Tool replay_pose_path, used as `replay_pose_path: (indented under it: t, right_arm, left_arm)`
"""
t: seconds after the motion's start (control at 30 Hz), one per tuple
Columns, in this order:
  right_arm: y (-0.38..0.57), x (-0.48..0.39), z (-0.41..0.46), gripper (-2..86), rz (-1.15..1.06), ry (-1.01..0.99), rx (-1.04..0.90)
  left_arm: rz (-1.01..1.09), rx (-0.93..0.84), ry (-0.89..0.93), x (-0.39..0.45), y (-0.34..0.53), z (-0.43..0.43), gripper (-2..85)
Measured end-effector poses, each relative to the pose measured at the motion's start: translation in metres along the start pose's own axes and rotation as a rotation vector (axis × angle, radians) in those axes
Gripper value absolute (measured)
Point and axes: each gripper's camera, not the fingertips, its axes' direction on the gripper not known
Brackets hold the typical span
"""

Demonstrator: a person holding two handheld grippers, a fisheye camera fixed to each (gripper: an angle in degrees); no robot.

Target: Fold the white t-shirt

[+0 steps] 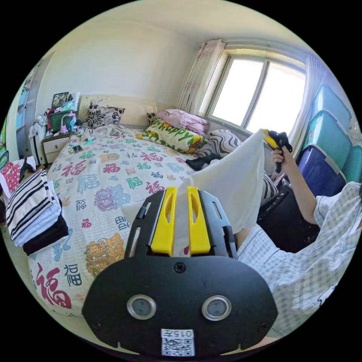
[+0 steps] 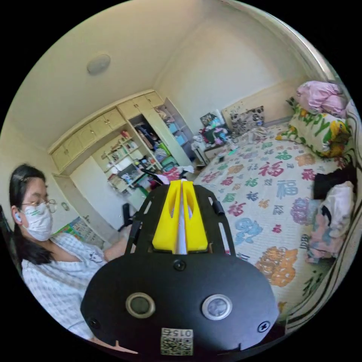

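The white t-shirt (image 1: 230, 184) hangs in the air, stretched between both grippers above the near side of the bed. My left gripper (image 1: 180, 190) is shut on one edge of it, white cloth pinched between the yellow jaws. In the left gripper view the right gripper (image 1: 272, 138) shows up by the window, held in a hand and pinching the shirt's far corner. In the right gripper view my right gripper (image 2: 181, 185) is shut, with a thin strip of the white t-shirt (image 2: 181, 222) between its jaws.
The bed (image 1: 105, 177) has a quilt printed with coloured characters. A stack of folded clothes (image 1: 34, 211) sits at its left edge. Pillows (image 1: 173, 134) and loose clothes (image 2: 332, 215) lie near the window. The person (image 1: 301, 241) sits beside the bed; storage boxes (image 1: 332, 139) stand behind.
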Motion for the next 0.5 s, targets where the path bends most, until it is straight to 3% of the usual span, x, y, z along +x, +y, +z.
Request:
replay_pose_path:
  t: [0.13,0.27,0.43,0.5]
  right_arm:
    - [-0.005,0.086,0.023,2.9,0.239,0.449,-0.219]
    - [0.044,0.121,0.054,5.6,0.392,0.264,-0.382]
    - [0.143,0.094,0.144,11.7,0.326,0.295,-0.900]
    - [0.163,0.079,0.172,11.8,0.249,0.343,-1.022]
  left_arm:
    - [-0.053,-0.154,0.034,0.005,0.067,0.087,8.3]
    - [-0.079,-0.462,0.031,0.025,0.148,0.192,10.5]
    - [-0.090,-0.623,-0.084,0.026,0.192,0.279,9.0]
    - [-0.128,-0.650,-0.076,0.018,0.194,0.299,6.9]
